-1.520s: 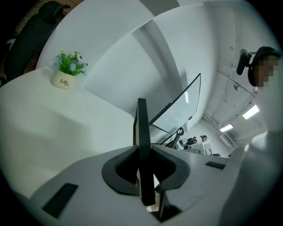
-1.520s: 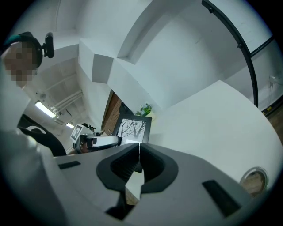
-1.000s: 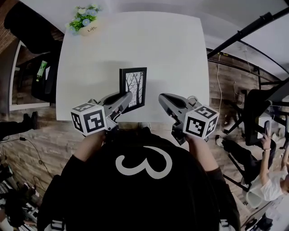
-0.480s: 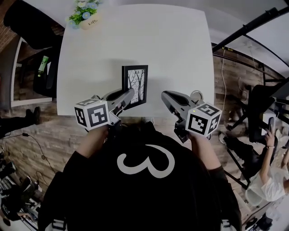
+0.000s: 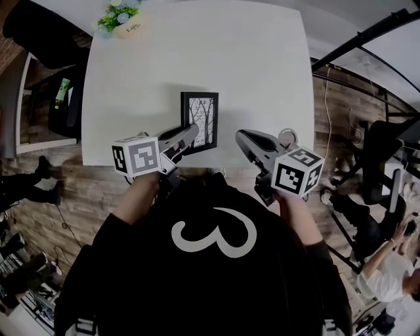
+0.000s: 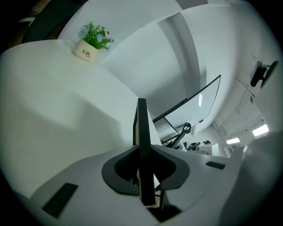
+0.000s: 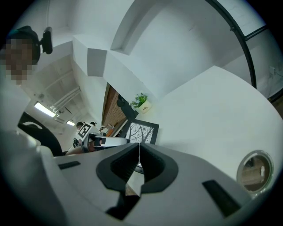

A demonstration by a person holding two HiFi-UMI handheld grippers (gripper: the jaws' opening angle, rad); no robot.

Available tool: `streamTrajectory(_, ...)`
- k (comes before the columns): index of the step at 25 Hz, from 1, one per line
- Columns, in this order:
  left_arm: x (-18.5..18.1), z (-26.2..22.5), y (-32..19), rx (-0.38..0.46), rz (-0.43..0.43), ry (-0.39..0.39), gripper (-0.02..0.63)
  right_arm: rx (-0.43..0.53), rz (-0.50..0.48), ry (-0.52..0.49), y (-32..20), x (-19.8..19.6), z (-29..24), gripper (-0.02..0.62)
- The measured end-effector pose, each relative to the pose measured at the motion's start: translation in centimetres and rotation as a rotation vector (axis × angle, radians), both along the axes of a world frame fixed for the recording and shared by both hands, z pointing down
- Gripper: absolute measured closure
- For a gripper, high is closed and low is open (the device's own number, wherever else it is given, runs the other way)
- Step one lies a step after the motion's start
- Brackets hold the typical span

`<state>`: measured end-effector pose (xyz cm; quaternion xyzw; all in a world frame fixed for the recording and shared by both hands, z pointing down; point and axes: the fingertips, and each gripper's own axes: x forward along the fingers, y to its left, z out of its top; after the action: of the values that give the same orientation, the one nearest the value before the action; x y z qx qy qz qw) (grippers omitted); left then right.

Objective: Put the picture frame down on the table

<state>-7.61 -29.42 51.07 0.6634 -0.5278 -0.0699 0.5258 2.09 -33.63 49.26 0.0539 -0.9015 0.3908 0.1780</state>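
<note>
The picture frame (image 5: 200,120) is black, with a bare-tree print, and stands upright over the near edge of the white table (image 5: 262,65). My left gripper (image 5: 190,134) is shut on its left side. In the left gripper view the frame (image 6: 142,141) shows edge-on, clamped between the jaws. I cannot tell whether its lower edge touches the table. My right gripper (image 5: 241,136) hovers to the frame's right, shut and empty. From the right gripper view the frame (image 7: 142,131) faces me, its lower part hidden behind the jaws.
A small white pot of flowers (image 5: 125,20) sits at the table's far left corner. A dark chair (image 5: 65,111) stands left of the table and black metal bars (image 5: 367,33) to the right. A person (image 5: 394,262) sits low on the right.
The left gripper has carried the frame a little to the right along the table's near edge, still holding it. The right gripper stays shut beside it.
</note>
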Motion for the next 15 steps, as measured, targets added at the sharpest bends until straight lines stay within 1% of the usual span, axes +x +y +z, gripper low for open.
streamTrajectory(4,-0.3,0.5,-0.1,-0.012,0.006,0.003,0.541,-0.004,0.001,0.002,0.1,-0.4,0.2,0.572)
streamTrajectory(9,0.1,0.8,-0.6,-0.023,0.001,0.027,0.541,-0.009,0.008,0.003,-0.4,0.1,0.3,0.572)
streamTrajectory(15,0.1,1.5,-1.0,-0.055,-0.012,0.055,0.541,-0.022,0.017,0.005,-1.0,0.4,0.8,0.572)
